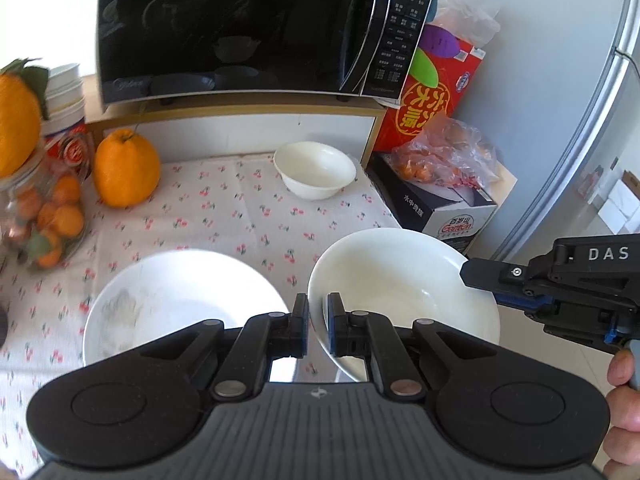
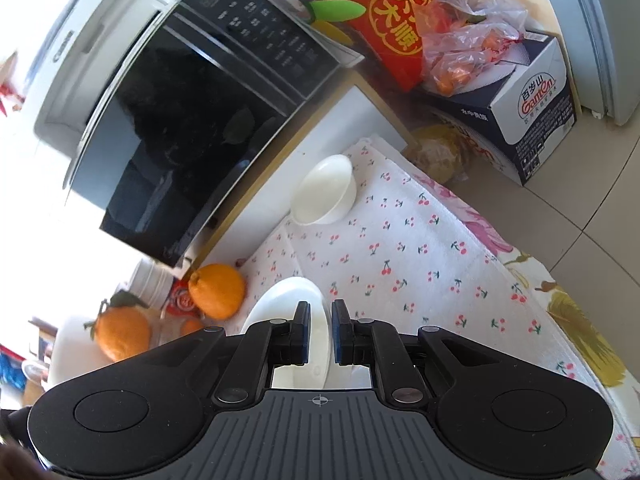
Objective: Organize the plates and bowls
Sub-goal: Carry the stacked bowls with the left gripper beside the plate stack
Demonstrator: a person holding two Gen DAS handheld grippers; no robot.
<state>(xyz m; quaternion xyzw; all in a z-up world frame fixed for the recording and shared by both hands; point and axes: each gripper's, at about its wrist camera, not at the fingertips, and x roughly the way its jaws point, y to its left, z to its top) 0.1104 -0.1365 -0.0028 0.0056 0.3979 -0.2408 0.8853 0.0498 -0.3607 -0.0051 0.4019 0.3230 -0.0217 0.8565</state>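
Two grippers are clamped on one white plate (image 1: 404,280), lower right of frame: left gripper (image 1: 318,320) on its near rim, right gripper (image 2: 320,330) on the opposite edge.

My left gripper (image 1: 318,322) fills the lower half of its frame: matte black plastic, a ribbed grey-black deck in the middle with a small crosshair mark printed at its top edge. Either side of the deck sits a broad rounded lobe with a raised disc. Black link arms run up from silver rivets to two short fingers (image 1: 300,320) lined with blue pads. My right gripper (image 2: 320,326) looks the same from its own camera. Seen side-on at the right edge of the left view, the right gripper shows white letters "DAS", a small silver screw and blue trim. A bare hand (image 1: 622,404) shows at lower right.
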